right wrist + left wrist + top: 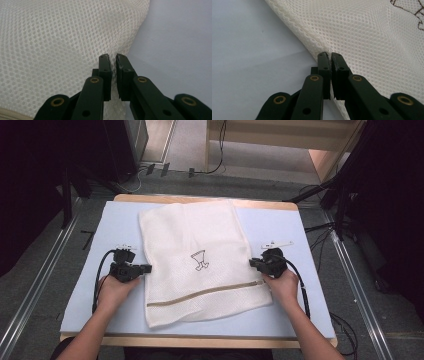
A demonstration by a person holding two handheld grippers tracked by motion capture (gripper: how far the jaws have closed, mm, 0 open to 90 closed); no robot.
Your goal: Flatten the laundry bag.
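– Pale tabletop [280,227]; what are the left fingers [323,65] doing?
– Pinching the mesh laundry bag [200,260] at nine o'clock; right fingers [105,68] pinch its three o'clock edge, probably to lift it evenly.

White open-mesh cloth bag [200,265] with tan zipper [205,293] on matt, smooth tabletop [280,225].

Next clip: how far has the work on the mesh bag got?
Early stage. Done: the white mesh bag lies flat on the table, zipper near the person. In hand: the left gripper and right gripper are each shut on a side edge of the bag. Left: no lift or fold shows yet.
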